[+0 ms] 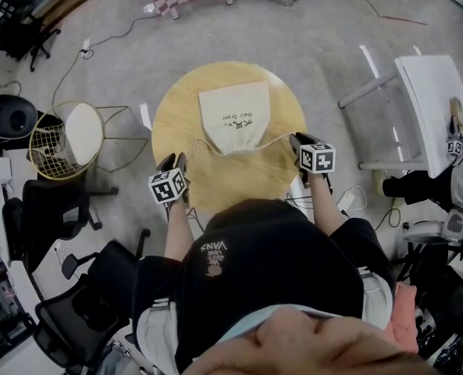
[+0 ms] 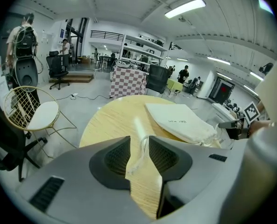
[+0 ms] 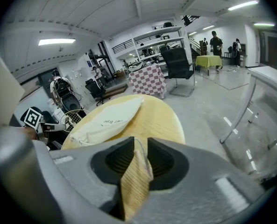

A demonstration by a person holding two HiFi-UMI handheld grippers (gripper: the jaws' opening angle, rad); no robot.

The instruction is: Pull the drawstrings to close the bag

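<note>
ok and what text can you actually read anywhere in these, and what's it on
"Hair Dryer": printed on the cloth bag, upside down in the head view and upright in the right gripper view.
"VANS": on the back of the person's black shirt, upside down; the smaller print beside it is too small to read.
Logo mark next to "Hair Dryer" on the bag: too blurred to read.

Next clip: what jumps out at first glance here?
A cream bag lies in the middle of the round table, its mouth gathered at the near end. A string runs out from the mouth to each side. The left string lies loose between the open jaws of the left gripper, and the right string lies between the parted jaws of the right gripper.
</note>
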